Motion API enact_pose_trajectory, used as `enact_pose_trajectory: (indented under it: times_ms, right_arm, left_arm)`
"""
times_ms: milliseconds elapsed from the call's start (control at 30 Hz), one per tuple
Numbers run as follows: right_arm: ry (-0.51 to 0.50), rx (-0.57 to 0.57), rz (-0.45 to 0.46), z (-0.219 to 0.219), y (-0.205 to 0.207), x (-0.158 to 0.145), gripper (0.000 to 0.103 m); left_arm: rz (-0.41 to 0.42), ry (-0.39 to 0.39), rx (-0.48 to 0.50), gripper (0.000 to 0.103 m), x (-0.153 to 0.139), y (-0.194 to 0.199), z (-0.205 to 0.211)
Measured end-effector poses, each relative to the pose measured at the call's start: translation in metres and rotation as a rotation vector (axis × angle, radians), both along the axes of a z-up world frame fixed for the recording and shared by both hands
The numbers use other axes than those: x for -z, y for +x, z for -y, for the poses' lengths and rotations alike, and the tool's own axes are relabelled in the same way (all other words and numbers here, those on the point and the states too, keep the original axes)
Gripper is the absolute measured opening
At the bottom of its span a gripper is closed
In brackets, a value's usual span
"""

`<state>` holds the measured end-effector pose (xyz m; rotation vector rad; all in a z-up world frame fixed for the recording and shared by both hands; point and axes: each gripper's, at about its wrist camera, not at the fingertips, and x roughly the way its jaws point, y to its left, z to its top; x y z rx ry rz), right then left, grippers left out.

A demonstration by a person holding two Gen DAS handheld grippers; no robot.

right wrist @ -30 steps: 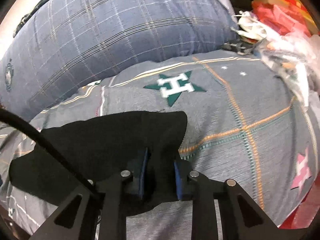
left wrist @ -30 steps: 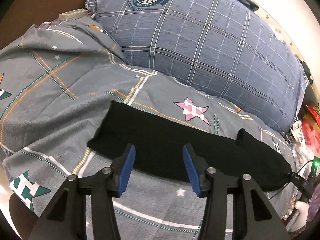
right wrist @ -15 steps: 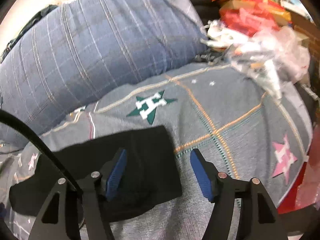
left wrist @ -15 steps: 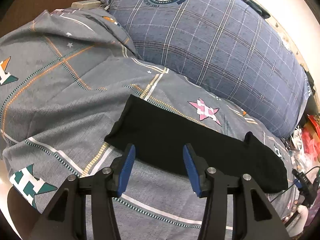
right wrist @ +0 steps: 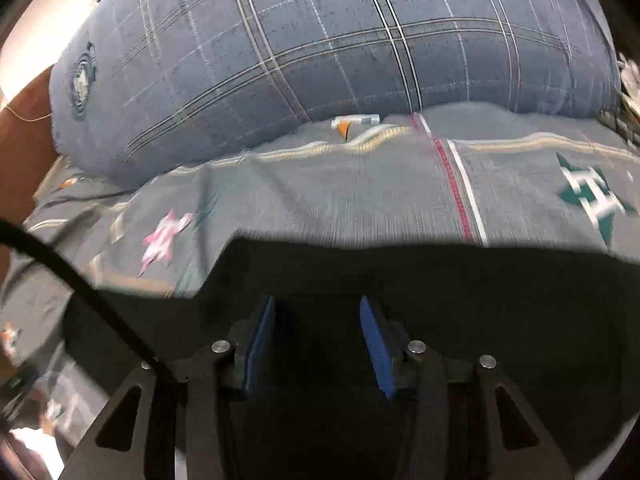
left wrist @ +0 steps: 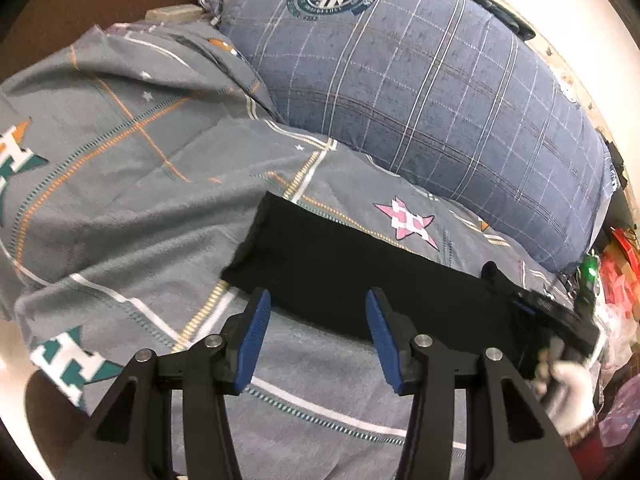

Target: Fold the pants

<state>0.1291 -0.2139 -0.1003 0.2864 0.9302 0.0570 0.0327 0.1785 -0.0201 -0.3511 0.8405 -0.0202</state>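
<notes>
Both tongs stand with their blue pads apart and nothing pinched between them. Left tongs hover just above the near long edge of the black pants, their pads clear of the cloth. Right tongs hang over the dark cloth in their own blurred view, the pads parted with only air in the gap; their jaws have just been closing from a wider spread, with nothing gripped.

At the right edge of the left wrist view, a white-gloved hand grips the black body of the right tongs over the far end of the garment.

Folded into a long narrow strip, the pants lie flat across the bed, on its grey cover printed with stars and thin orange and white lines. One short end sits squarely near a pink star, and the strip runs from there toward the bed's right side. A green star marks the cover beyond the cloth in the right wrist view.

Behind the pants, a big blue checked pillow with a round emblem leans along the far edge of the bed.
</notes>
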Motion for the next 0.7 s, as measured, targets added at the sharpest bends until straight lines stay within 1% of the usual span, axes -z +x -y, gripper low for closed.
enact_pose_trajectory:
  times_ms: [33,67,133,200,300,333,367,400,467,533,567,600,633,667,700]
  right_arm:
    - [-0.015,0.007,-0.011,0.0,0.008,0.002,0.049]
    - [-0.01,0.014,-0.022,0.002,0.014,0.004,0.05]
    - [0.029,0.026,-0.012,0.008,0.016,0.0,0.05]
    - [0.044,0.041,0.065,0.009,0.001,-0.015,0.051]
    - [-0.019,0.023,0.185,0.002,-0.035,-0.045,0.051]
    - [-0.022,0.011,0.2,-0.002,-0.042,-0.05,0.052]
    - [-0.016,-0.008,0.208,-0.005,-0.053,-0.051,0.057]
    - [-0.006,-0.02,0.205,-0.008,-0.06,-0.05,0.059]
    - [0.008,-0.048,0.164,-0.013,-0.063,-0.037,0.059]
    - [0.001,-0.074,0.09,-0.019,-0.053,-0.014,0.06]
    - [0.016,-0.083,0.03,-0.019,-0.044,0.001,0.063]
    - [0.025,-0.083,0.026,-0.019,-0.039,0.006,0.065]
    - [0.035,-0.08,0.067,-0.019,-0.038,0.003,0.068]
    - [0.055,-0.084,0.058,-0.017,-0.035,-0.001,0.071]
    - [0.084,-0.078,0.052,-0.014,-0.034,-0.004,0.07]
  left_arm:
    - [0.003,0.005,-0.005,0.049,-0.003,-0.002,-0.002]
    - [0.006,0.009,-0.008,0.049,-0.005,-0.004,-0.005]
    - [0.013,0.013,-0.022,0.049,-0.007,-0.007,-0.011]
    - [0.011,0.014,-0.034,0.049,-0.006,-0.008,-0.015]
    - [-0.015,-0.003,-0.044,0.049,0.001,-0.003,-0.017]
    - [-0.026,-0.012,-0.04,0.049,0.004,-0.002,-0.015]
    - [-0.033,-0.018,-0.032,0.049,0.005,-0.001,-0.012]
    - [-0.036,-0.016,-0.021,0.049,0.006,-0.001,-0.008]
    - [-0.036,0.001,0.001,0.049,0.005,-0.003,0.003]
    - [-0.033,0.016,0.021,0.049,0.002,-0.005,0.012]
    - [-0.032,0.023,0.028,0.049,0.0,-0.006,0.017]
    - [-0.031,0.029,0.036,0.049,-0.002,-0.006,0.022]
    - [-0.028,0.037,0.047,0.049,-0.005,-0.007,0.027]
    - [-0.027,0.045,0.055,0.049,-0.007,-0.007,0.032]
    - [-0.024,0.052,0.064,0.049,-0.01,-0.007,0.038]
